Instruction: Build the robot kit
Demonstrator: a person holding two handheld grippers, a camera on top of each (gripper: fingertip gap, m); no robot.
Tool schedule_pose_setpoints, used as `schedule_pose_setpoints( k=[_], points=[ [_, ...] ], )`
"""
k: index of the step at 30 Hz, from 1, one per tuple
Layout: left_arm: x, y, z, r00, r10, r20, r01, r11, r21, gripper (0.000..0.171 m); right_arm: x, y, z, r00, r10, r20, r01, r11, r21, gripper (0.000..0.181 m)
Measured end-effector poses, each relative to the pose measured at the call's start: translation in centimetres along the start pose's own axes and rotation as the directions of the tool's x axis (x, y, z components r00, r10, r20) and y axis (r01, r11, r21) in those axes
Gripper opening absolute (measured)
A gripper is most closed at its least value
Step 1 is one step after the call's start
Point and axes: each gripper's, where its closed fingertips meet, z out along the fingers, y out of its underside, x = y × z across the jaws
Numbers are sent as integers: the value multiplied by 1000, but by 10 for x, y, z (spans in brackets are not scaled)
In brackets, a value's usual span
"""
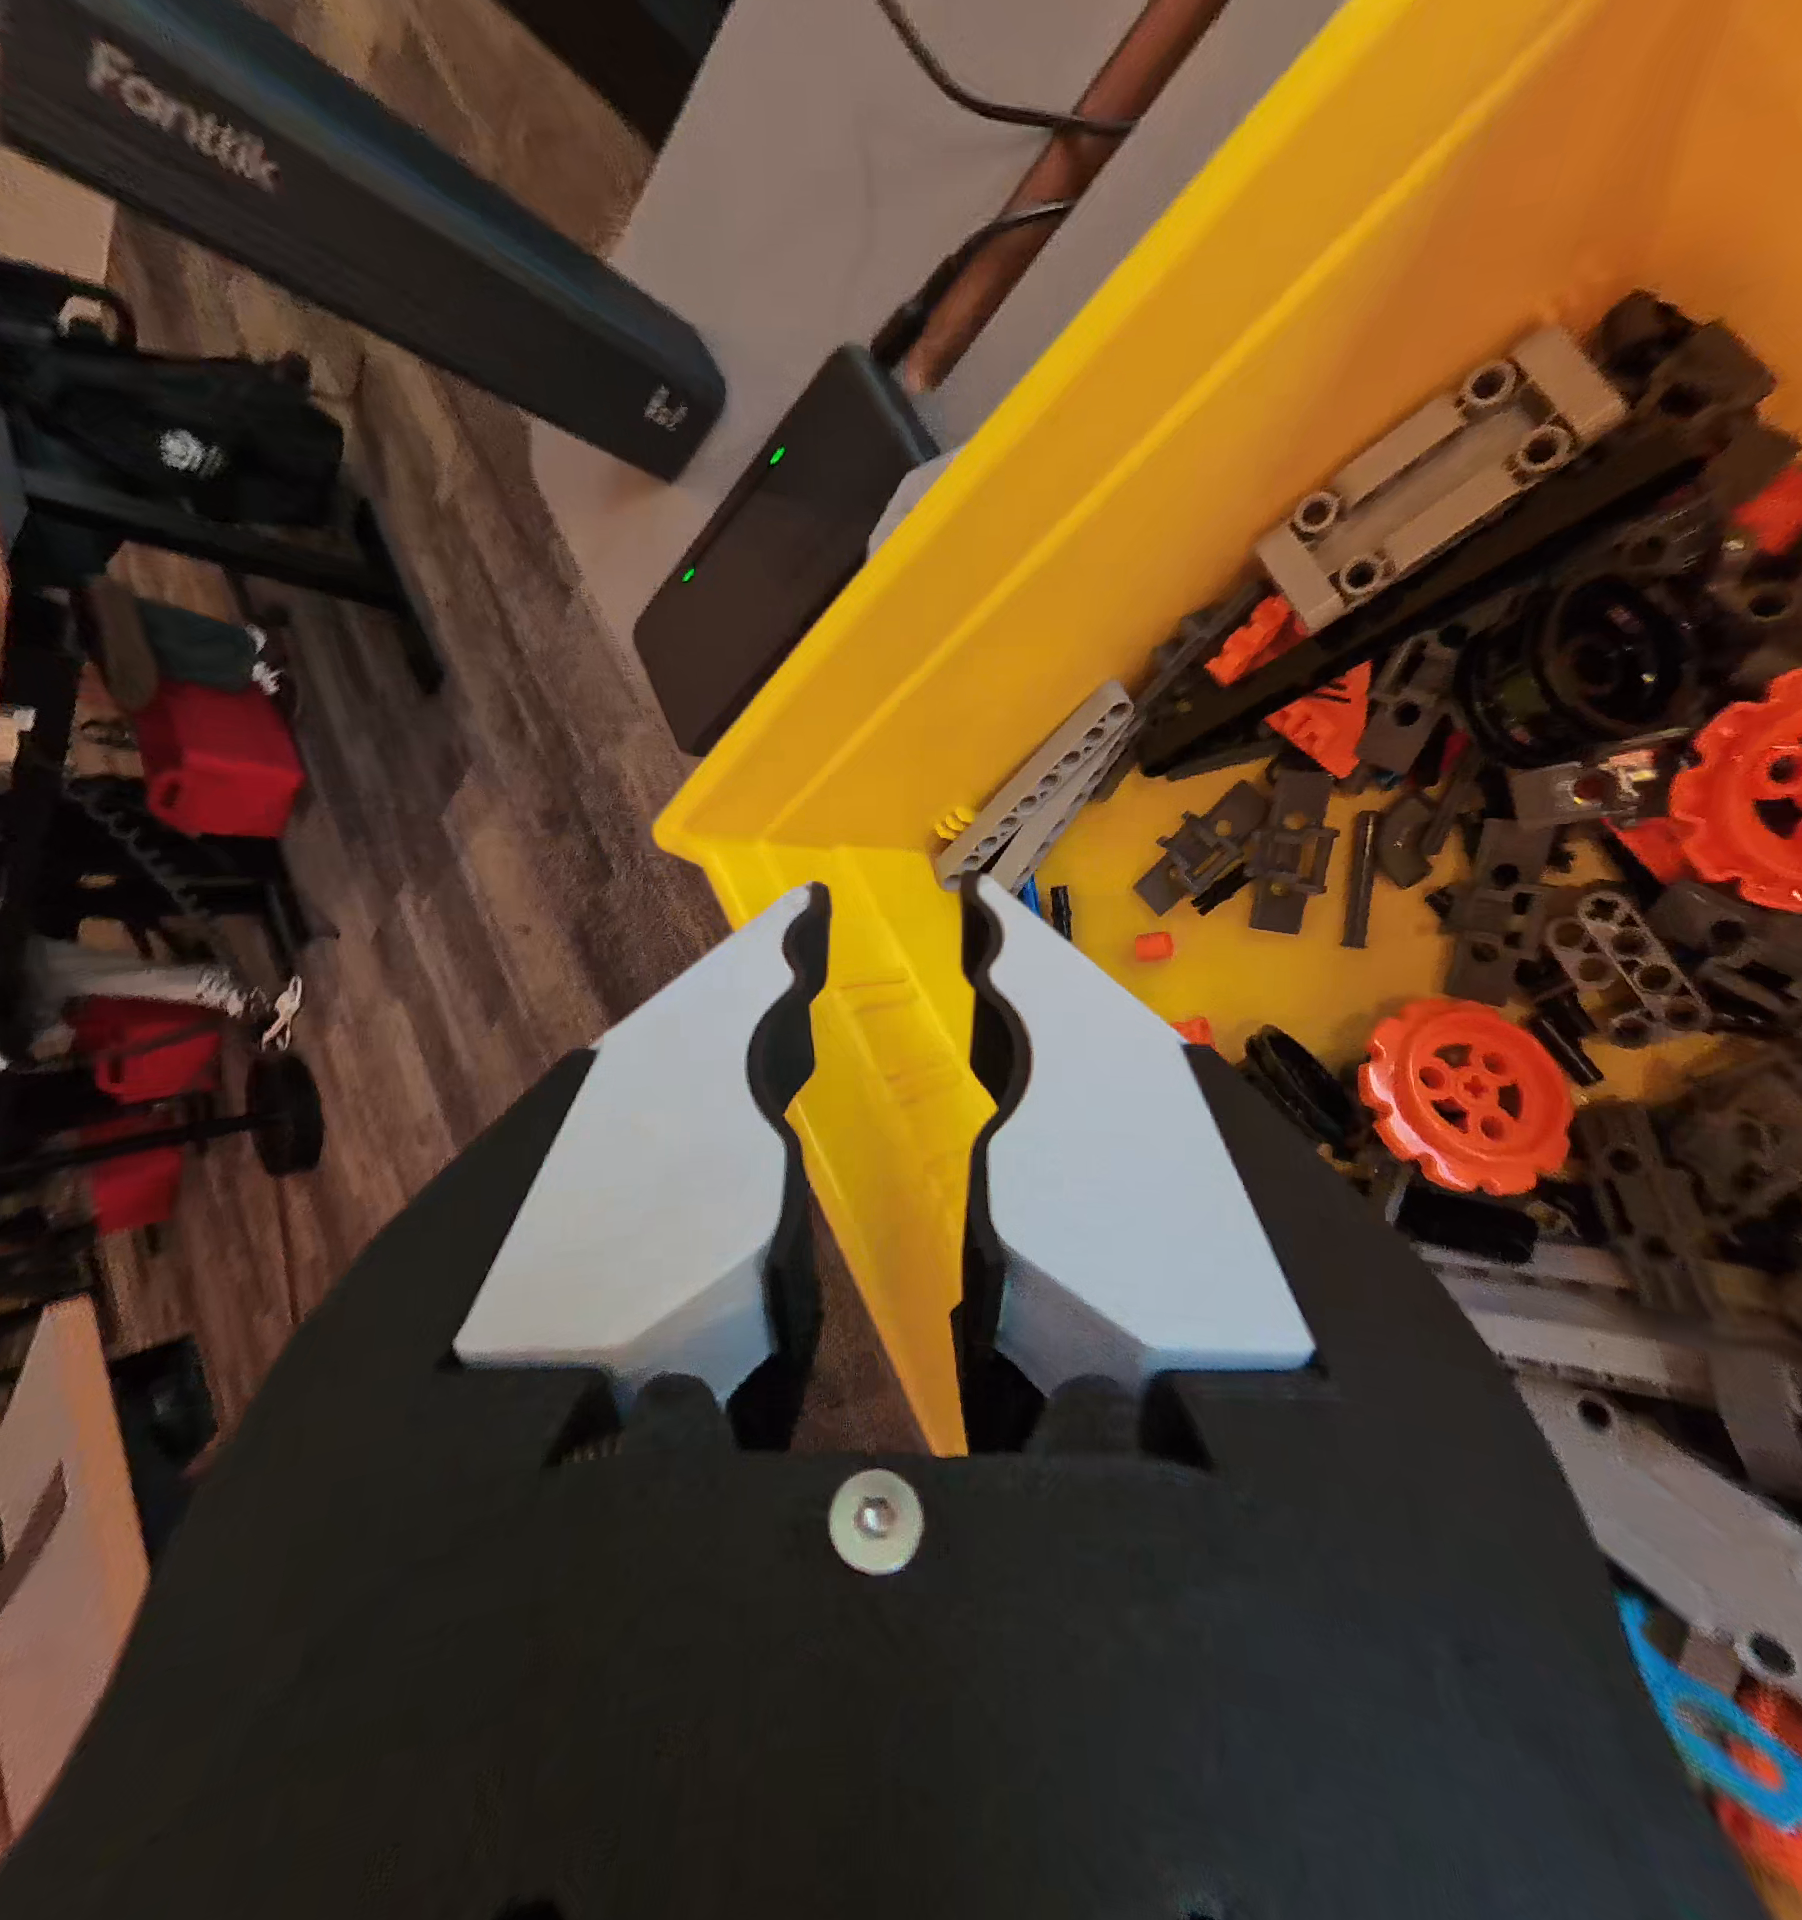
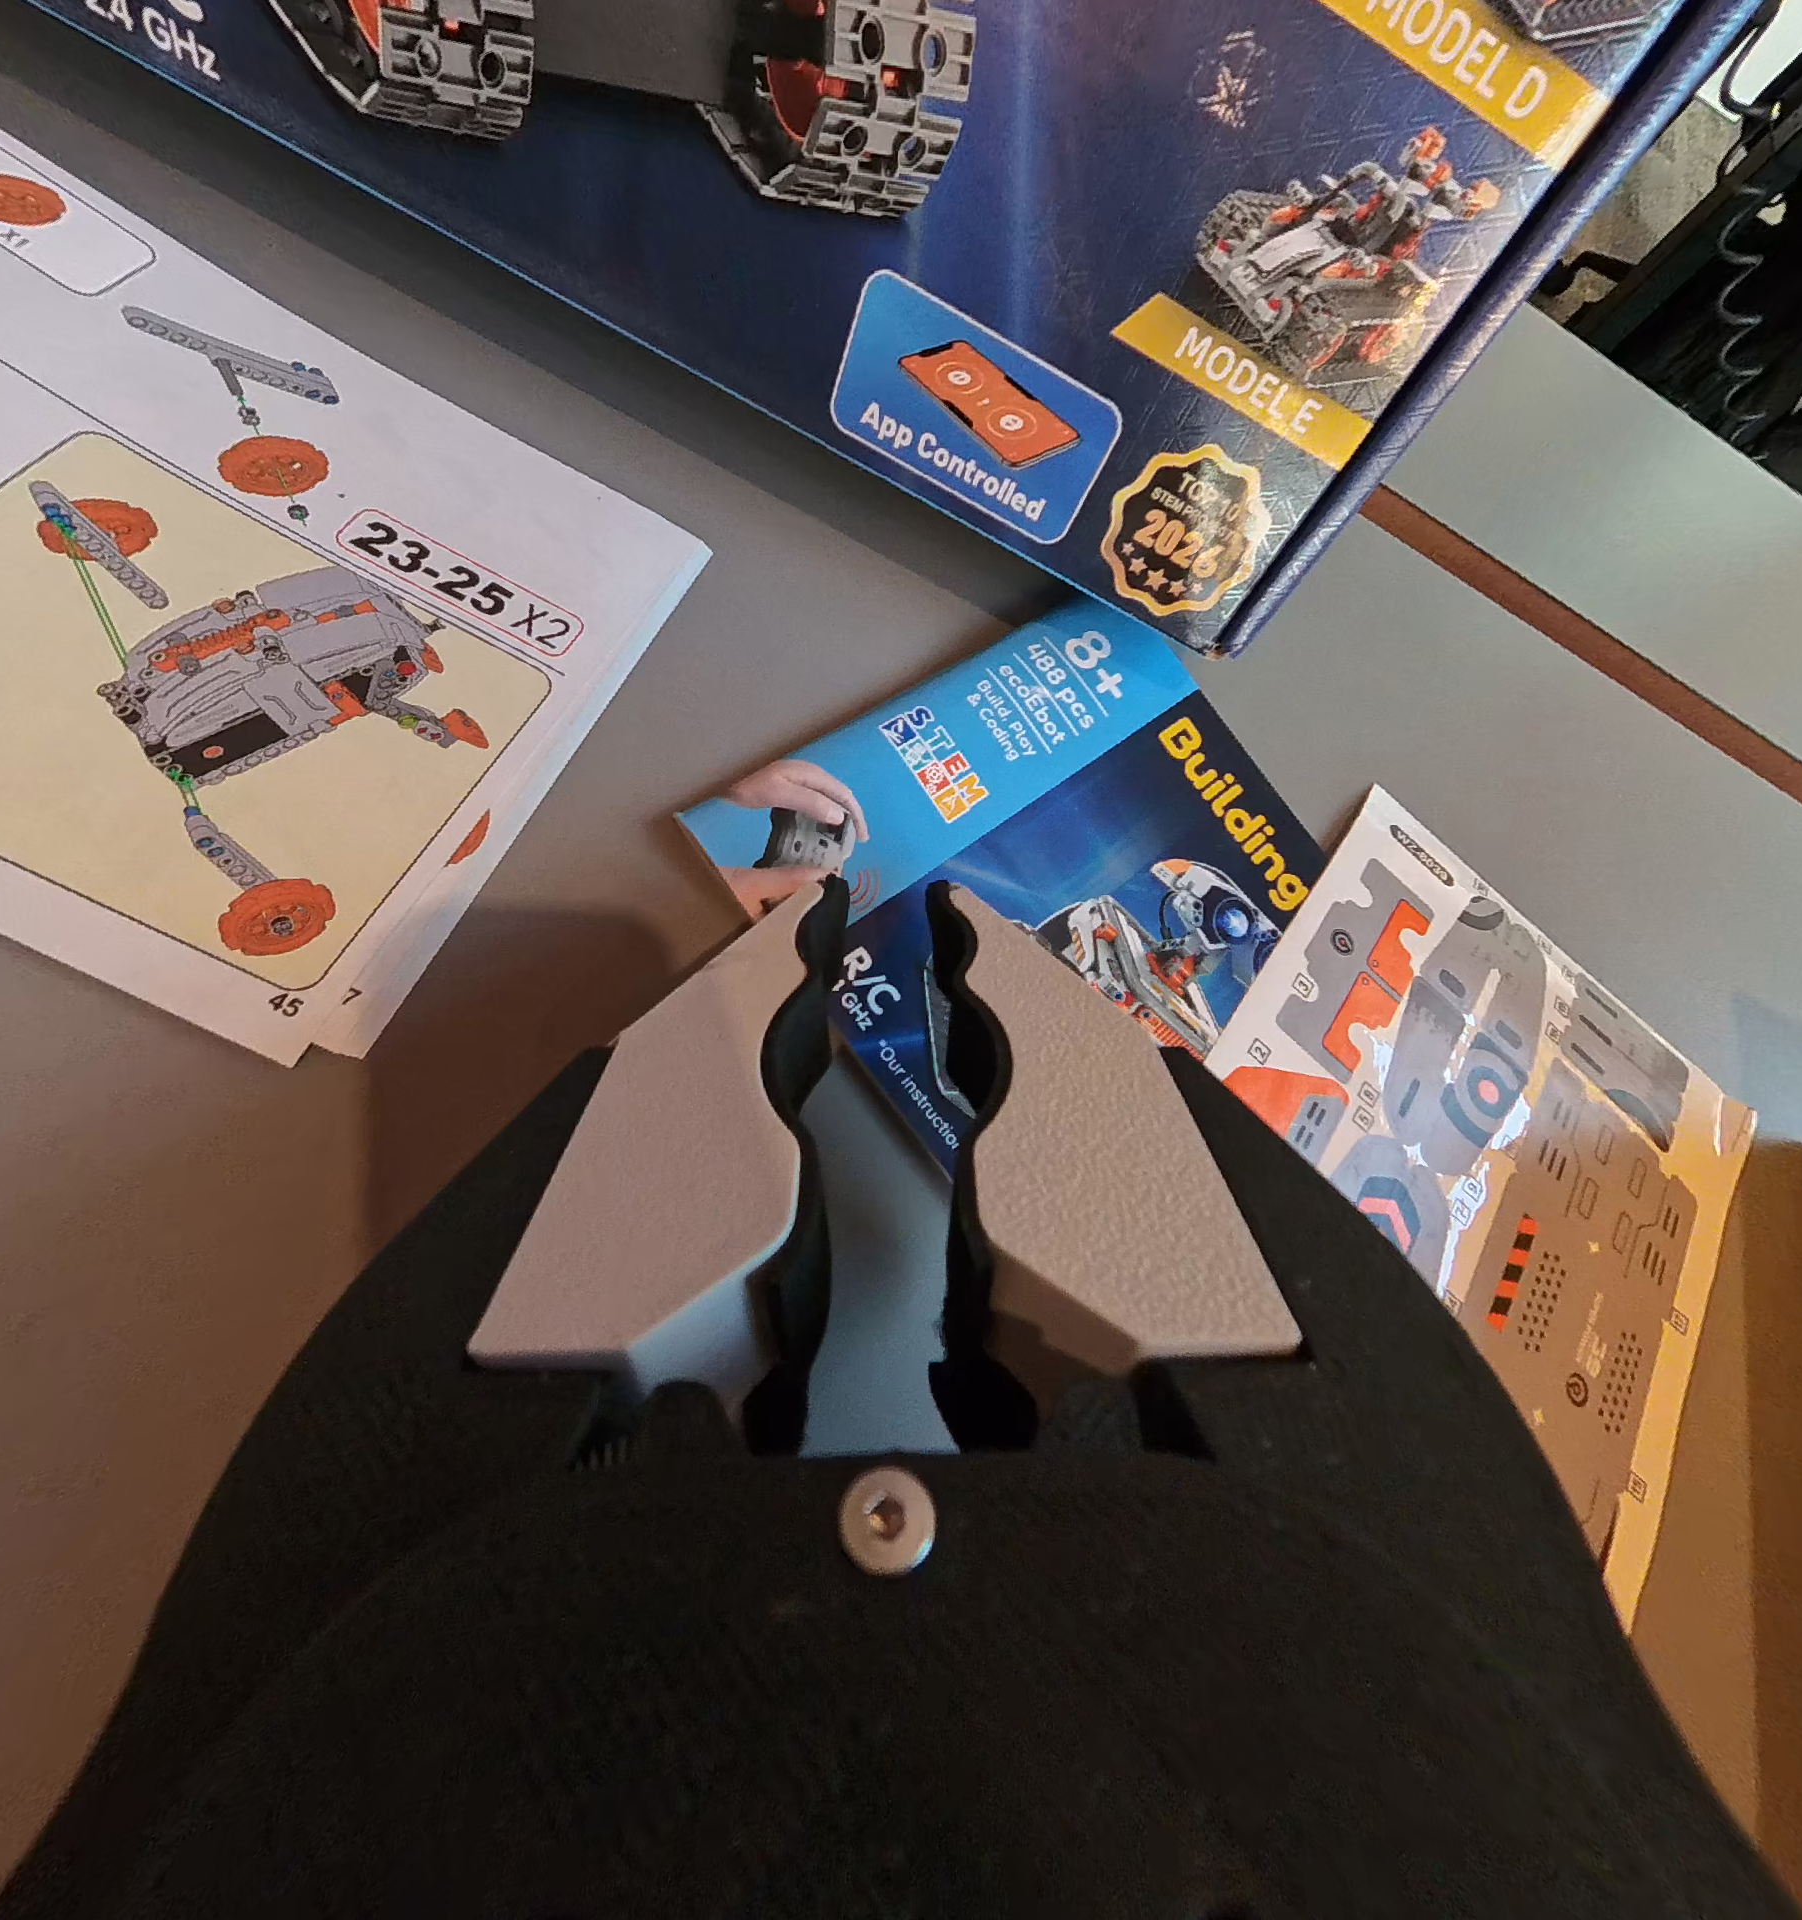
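Note:
In the left wrist view my left gripper (image 1: 895, 902) is open and empty, hovering over the near corner of a yellow bin (image 1: 1105, 499). The bin holds many grey, black and orange building pieces, among them an orange toothed wheel (image 1: 1465, 1096), a second orange wheel (image 1: 1790, 790) and a long grey holed beam (image 1: 1042, 790). In the right wrist view my right gripper (image 2: 881, 904) is open and empty above a grey table (image 2: 149, 1247). Its tips are over a blue booklet (image 2: 1032, 769). An open instruction manual (image 2: 253, 644) lies to the left.
A dark blue product box (image 2: 980, 260) stands at the back of the table. A sticker sheet (image 2: 1479, 1143) lies right of the booklet. Beside the bin lie a black device with green lights (image 1: 772, 561) and a long dark case (image 1: 357, 239). Red and black items stand on the wood floor (image 1: 409, 831). Spacing between my two grippers at the tips: around 65 centimetres.

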Motion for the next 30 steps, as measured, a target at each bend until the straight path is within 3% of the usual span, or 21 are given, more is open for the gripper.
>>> schedule_pose_setpoints(
  k=[4, 9, 16, 22, 27, 30],
  points=[
    [14, 2, 9, 978, 175, -116, -185, 980, -77, 23, -1, 0, 1, 1000, 2, 12, -2, 1000, 0, 13],
    [36, 17, 38, 901, 405, -157, -427, 891, -151, 20, -1, 0, 0, 1000, -4, 7, 4, 1000, 0, 13],
    [35, 36, 62, 887, 430, -168, -462, 831, -309, 29, -1, 0, 0, 1000, -2, 9, 2, 1000, 1, 13],
    [24, 36, 67, 882, 462, -96, -461, 801, -382, 10, -2, 0, 0, 1000, -5, 15, 5, 1000, 1, 11],
    [20, 45, 46, 884, 455, -107, -456, 789, -411, 0, -3, 0, 0, 1000, -8, 16, 8, 1000, -1, 10],
    [21, 42, 21, 915, 392, -95, -399, 842, -364, 0, -3, 0, 0, 1000, -3, 21, 3, 1000, -2, 10]
  ],
)
